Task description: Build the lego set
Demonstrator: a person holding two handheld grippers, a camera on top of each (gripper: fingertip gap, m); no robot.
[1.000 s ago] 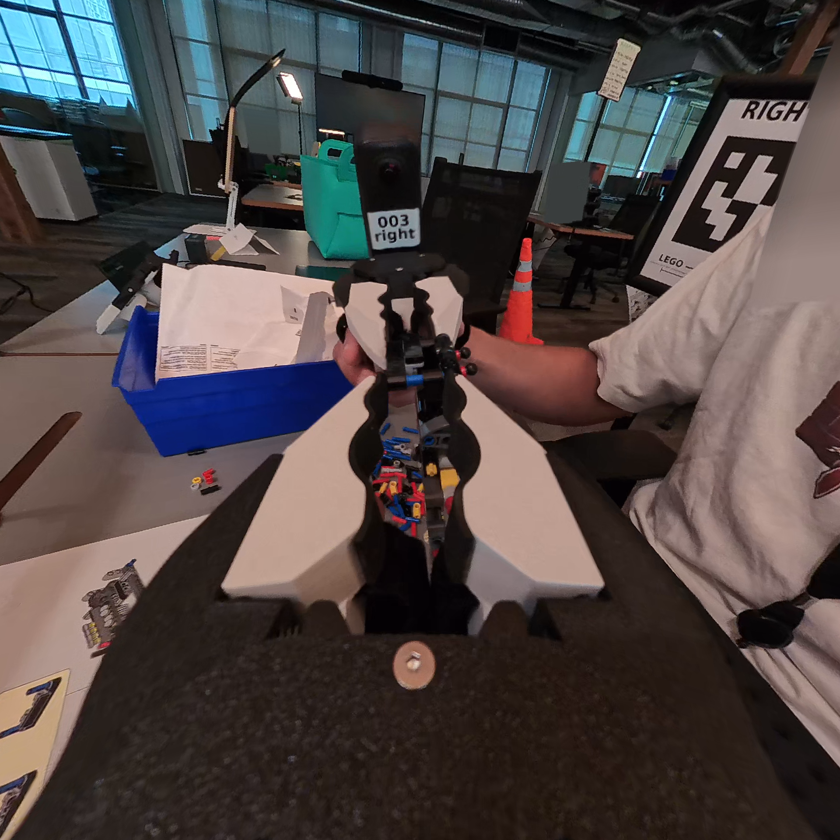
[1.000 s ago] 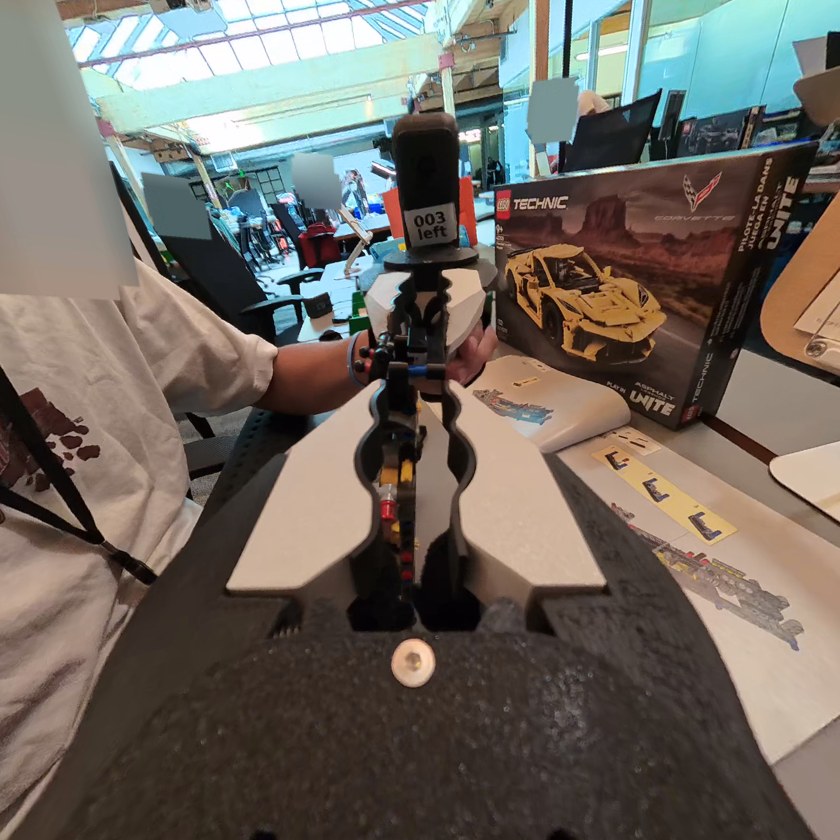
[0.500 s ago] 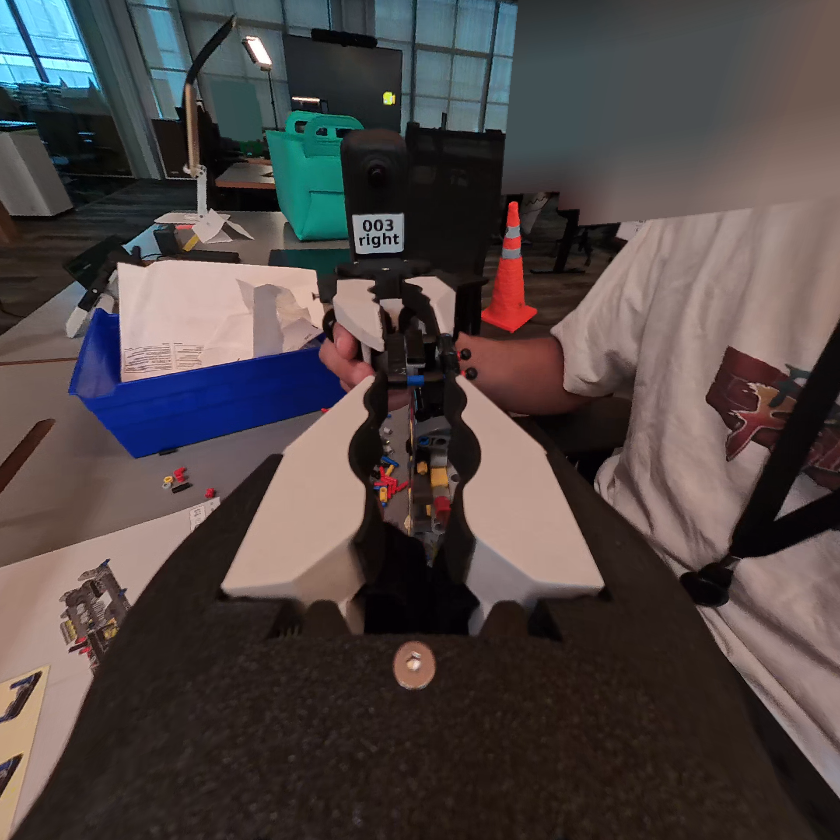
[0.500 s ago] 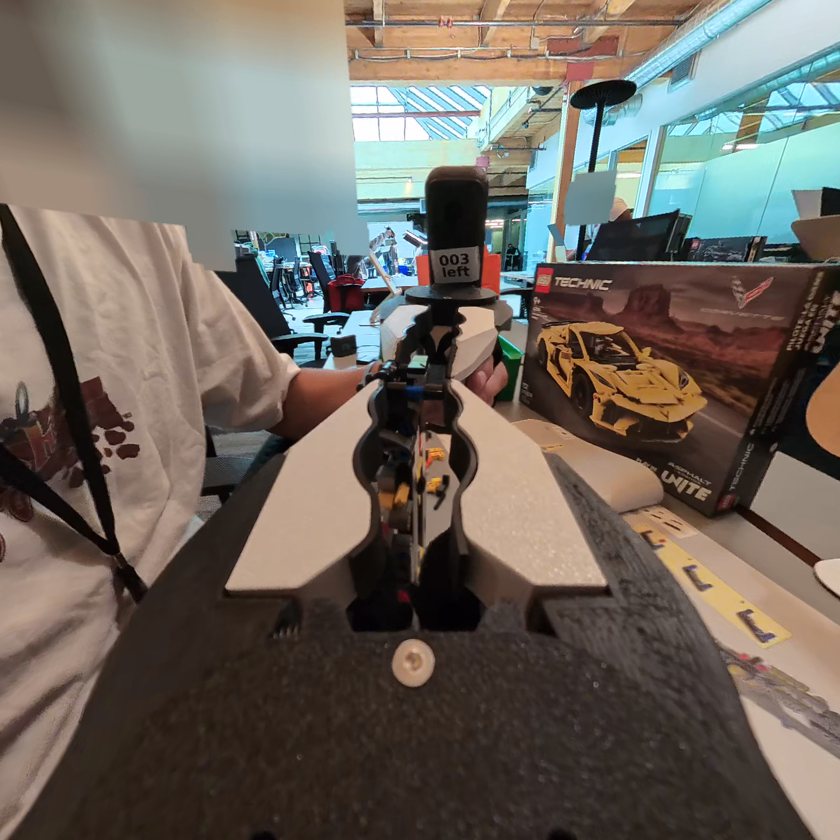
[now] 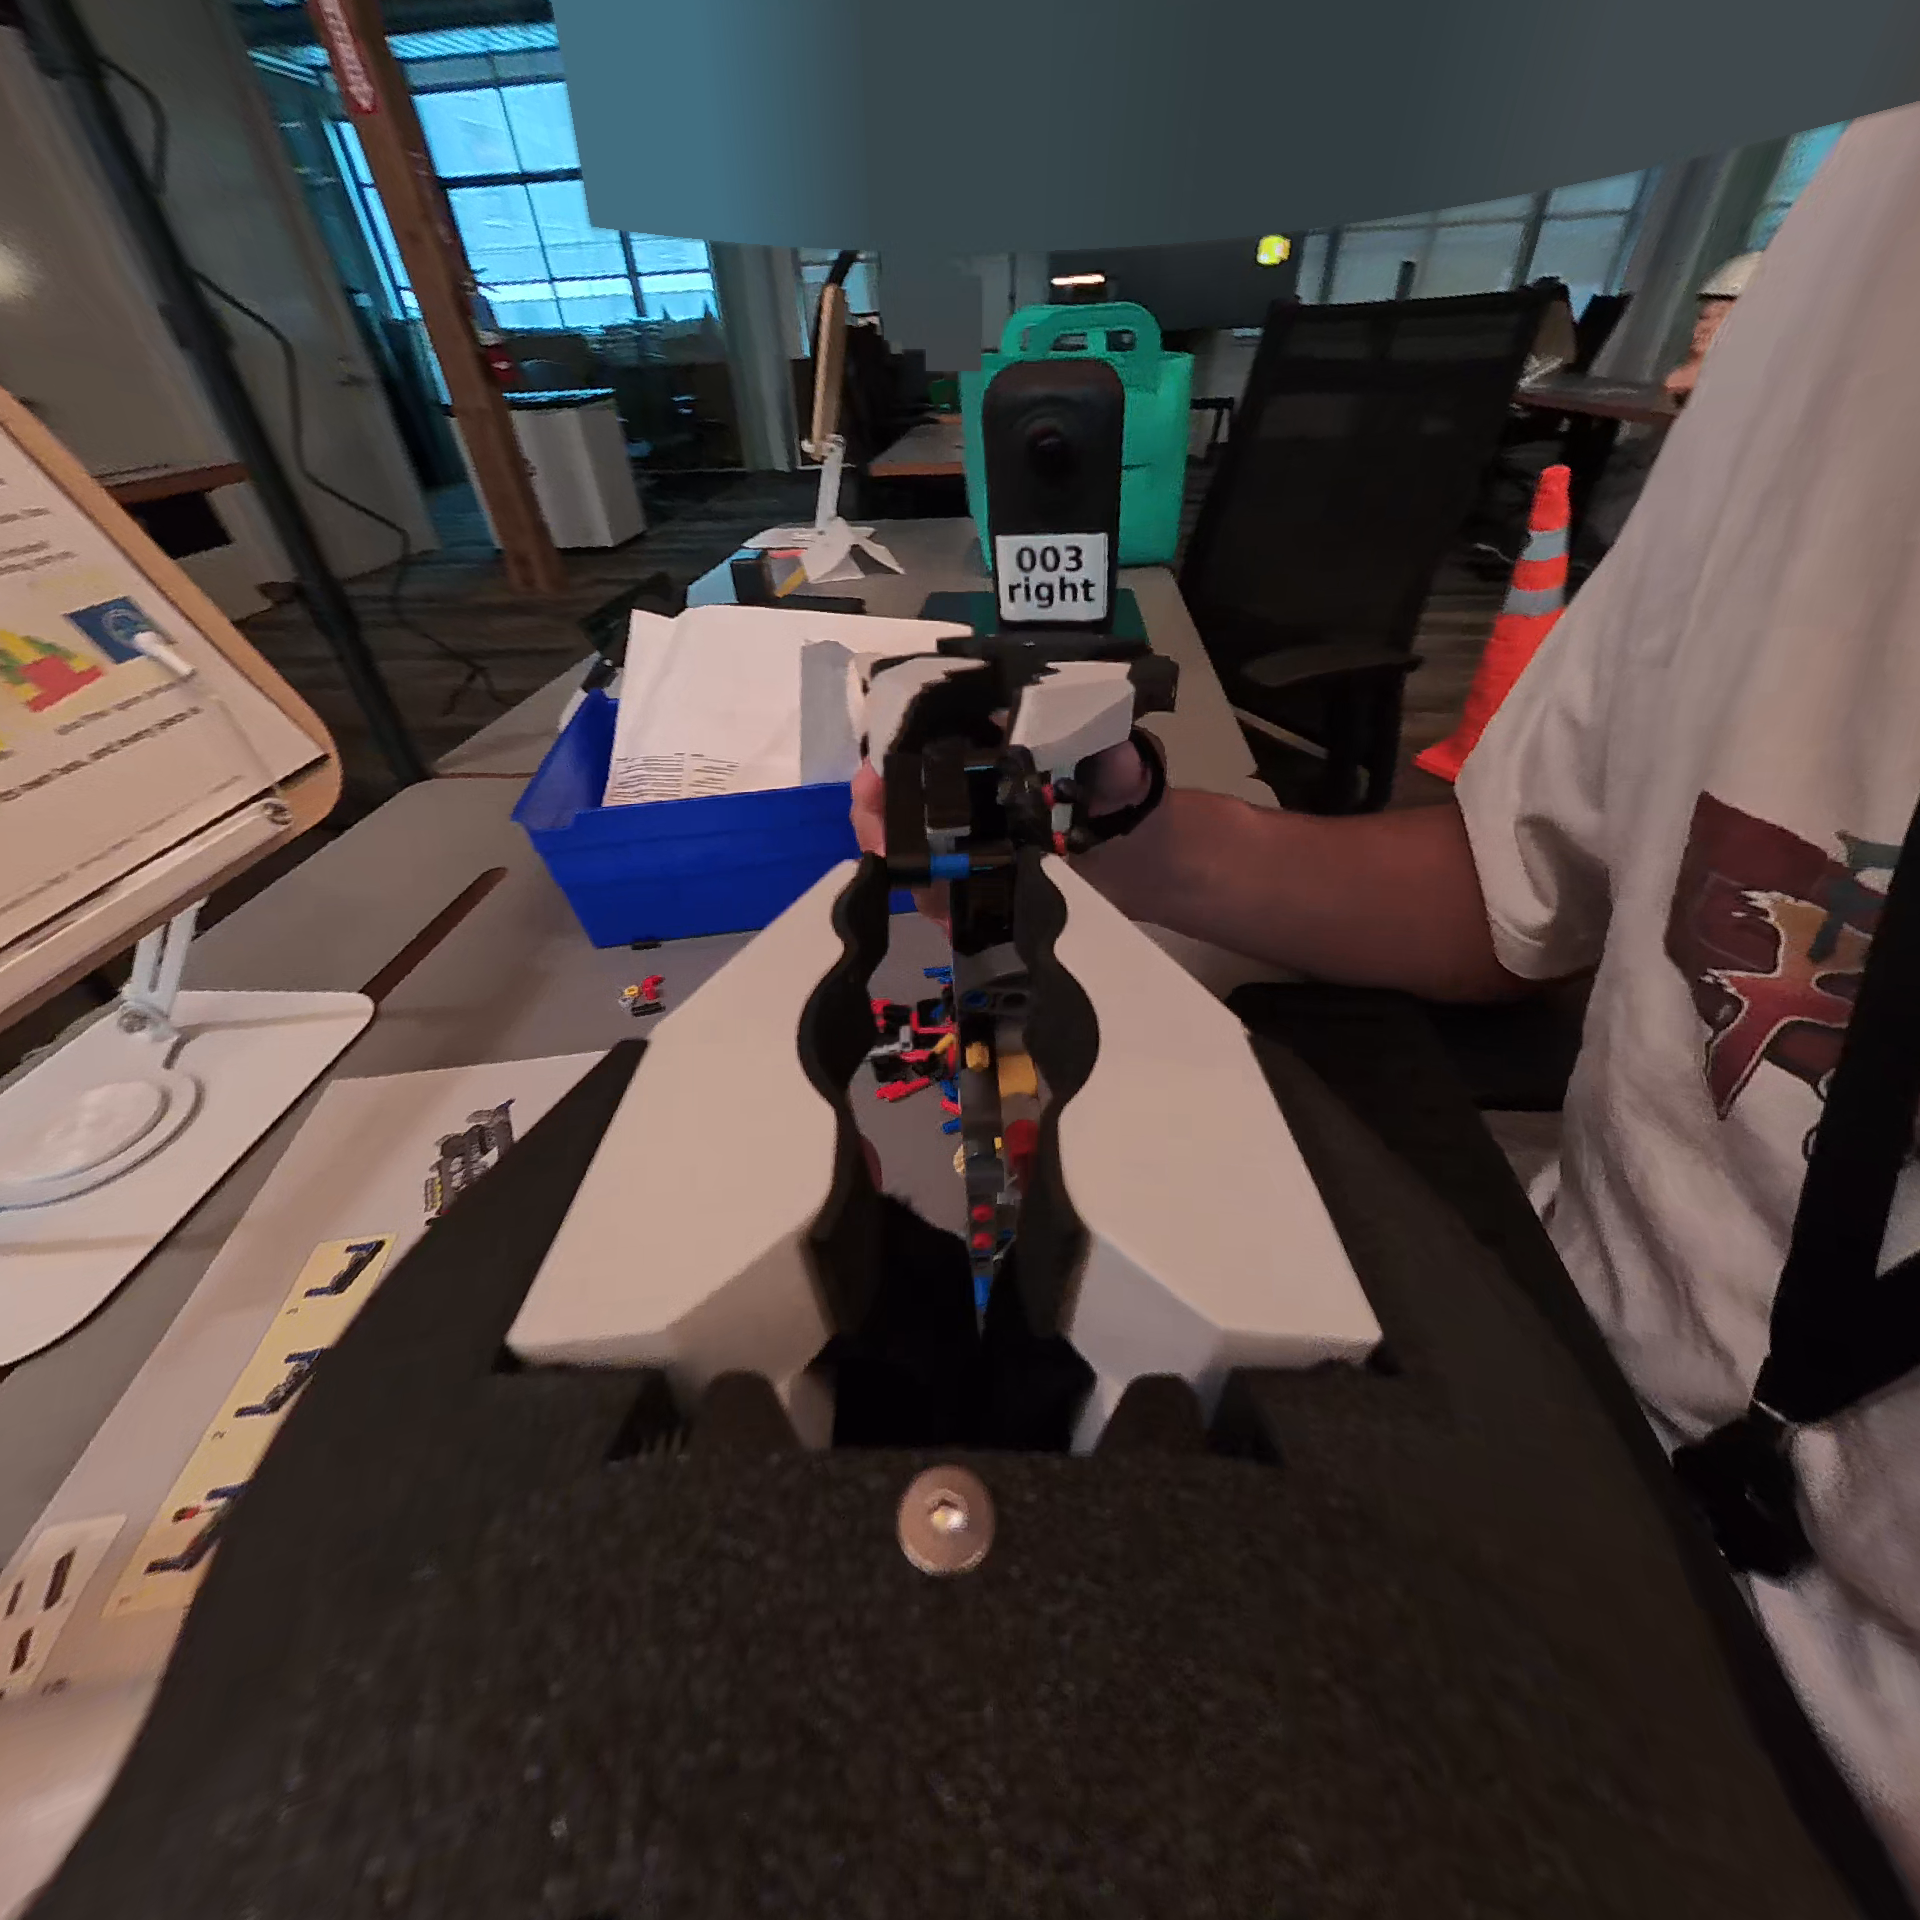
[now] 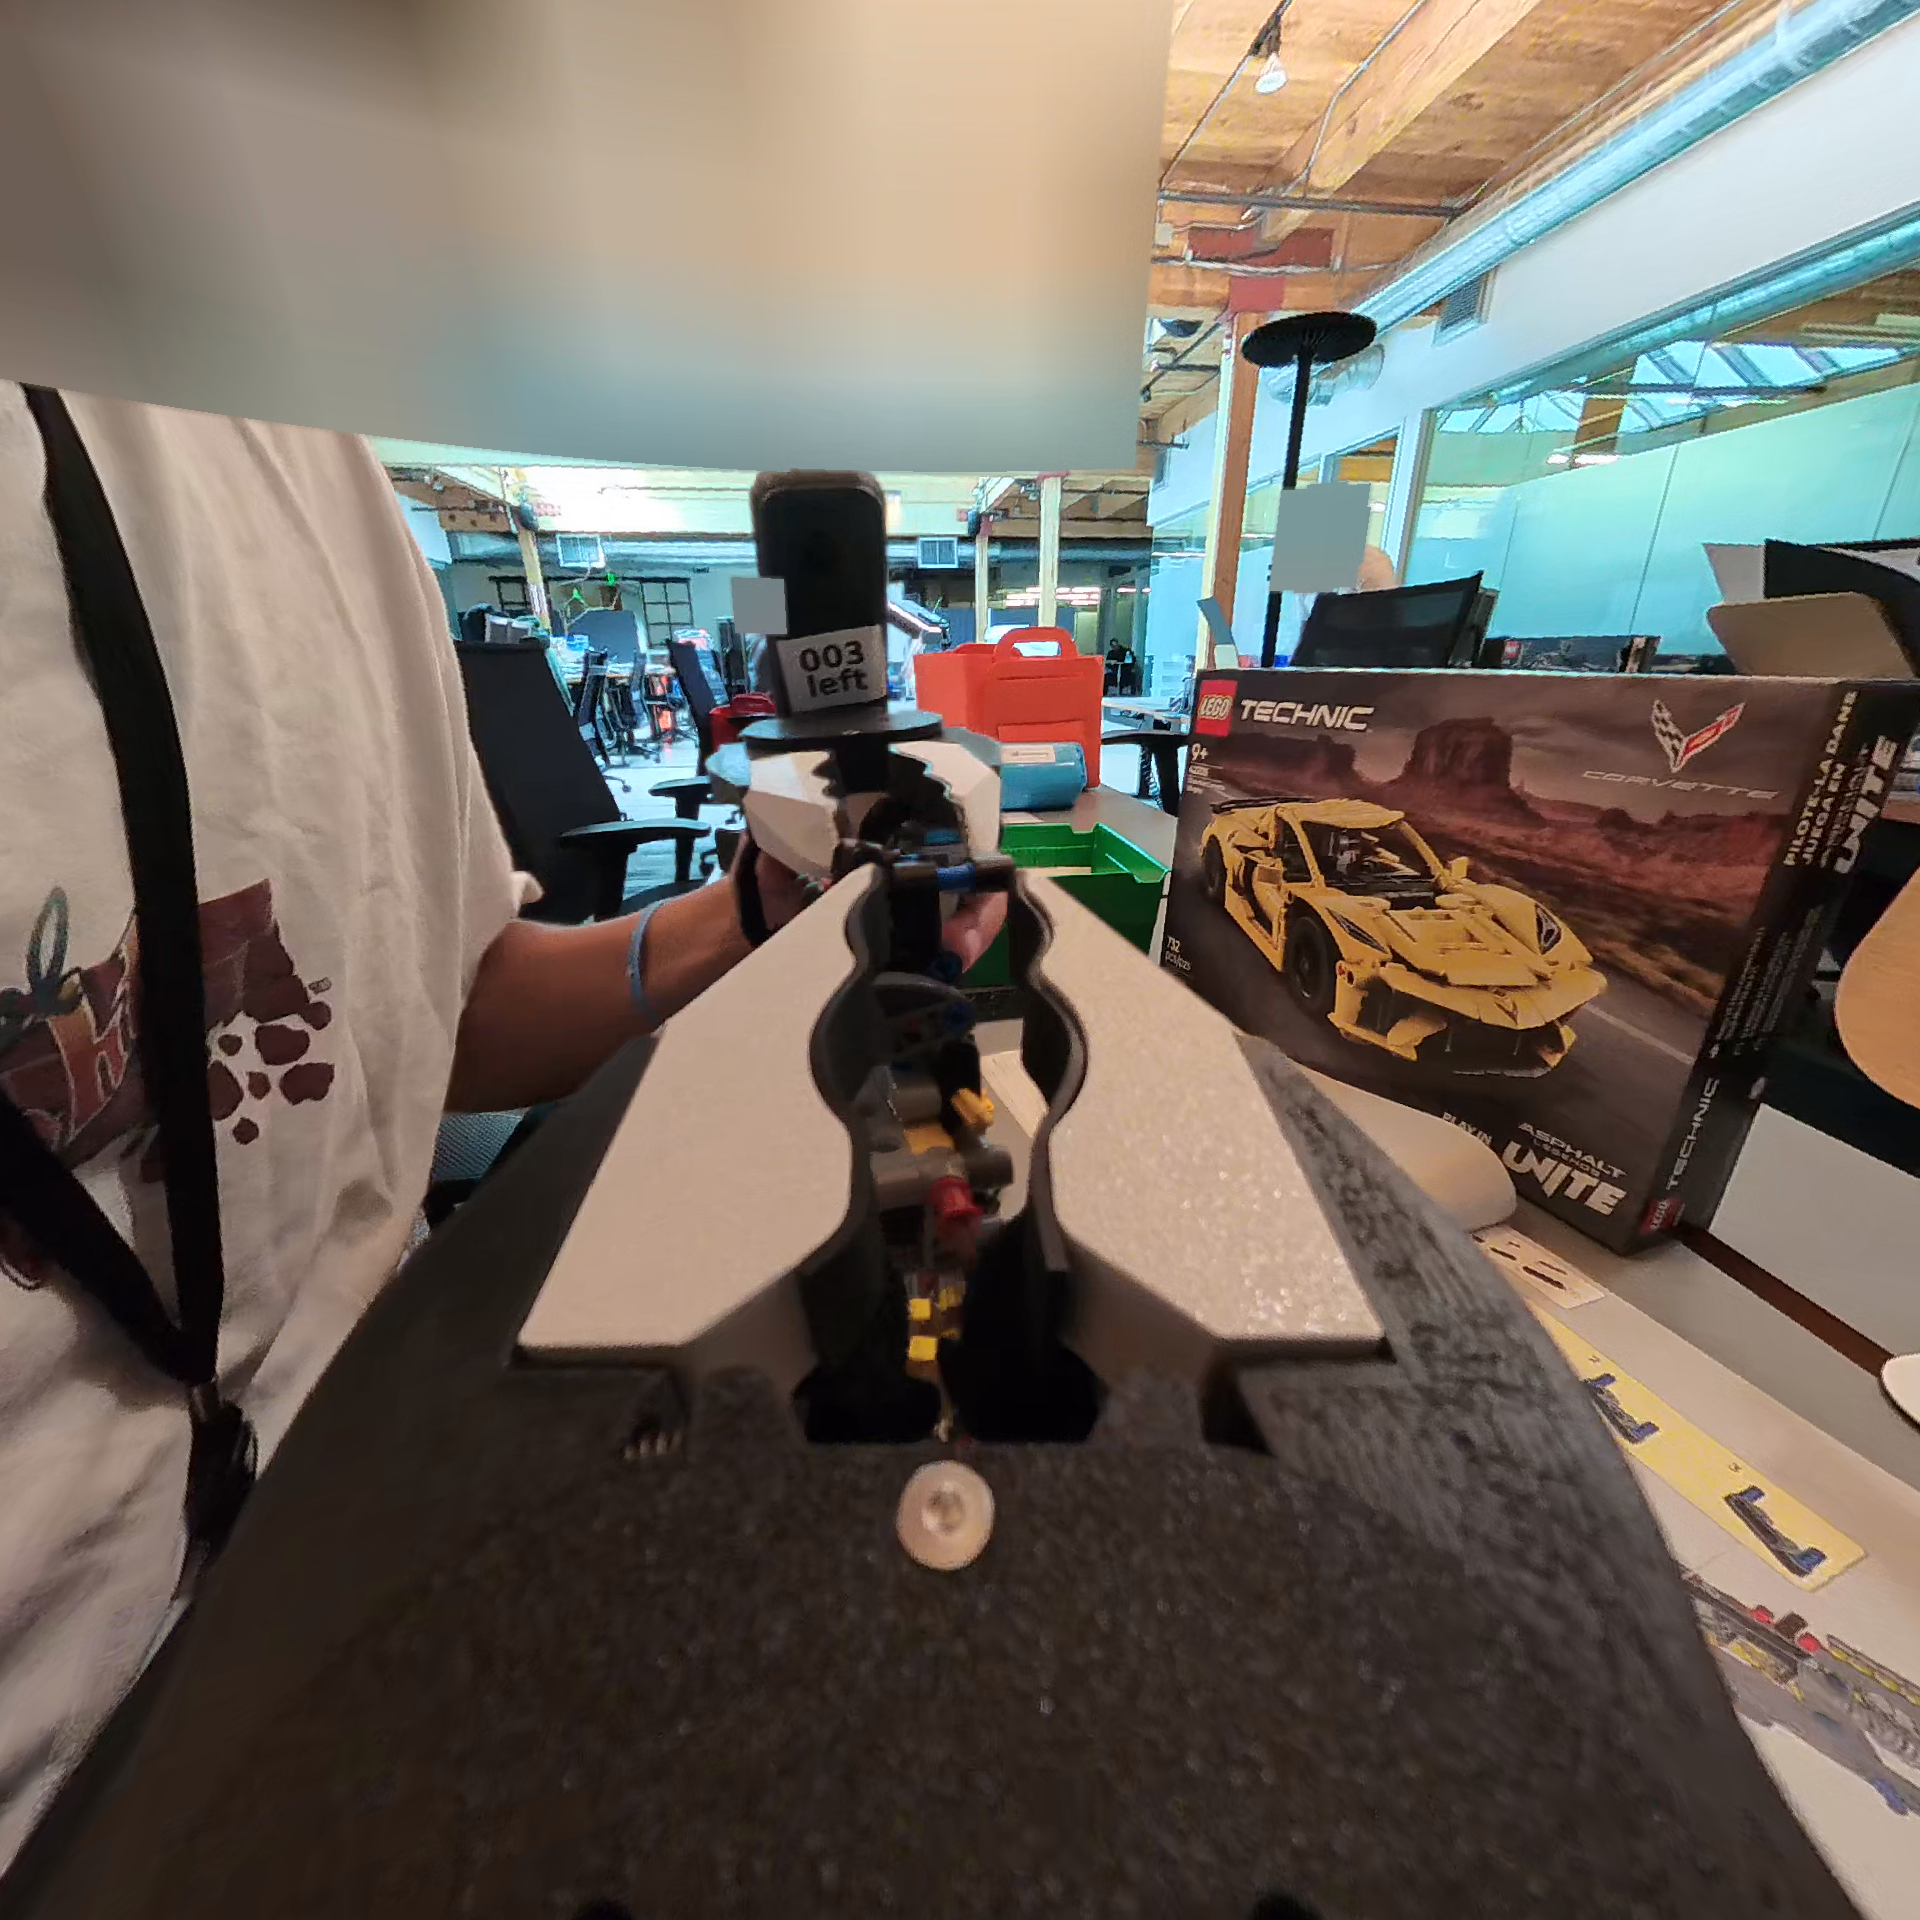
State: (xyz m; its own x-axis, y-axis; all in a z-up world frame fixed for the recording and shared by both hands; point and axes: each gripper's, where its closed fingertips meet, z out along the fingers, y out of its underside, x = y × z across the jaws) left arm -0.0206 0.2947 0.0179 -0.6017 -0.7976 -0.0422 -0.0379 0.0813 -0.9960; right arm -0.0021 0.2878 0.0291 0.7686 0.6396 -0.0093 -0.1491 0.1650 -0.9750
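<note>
**Assembly held between two facing grippers**

Table [image 5: 312,935]: carries a blue bin [image 5: 686,862] at far left and loose pieces [image 5: 914,1049] below the tools. Set box [image 6: 1507,935] stands at far right. Left gripper [image 5: 951,883] and right gripper [image 6: 940,883] face each other tip to tip, raised above the table. The assembly [image 6: 935,1164] runs lengthwise between both finger pairs; each gripper is clamped on it.

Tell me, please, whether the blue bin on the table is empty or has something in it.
It has something in it: white paper bags rise above the rim of the blue bin. What lies beneath them cannot be told.
</note>
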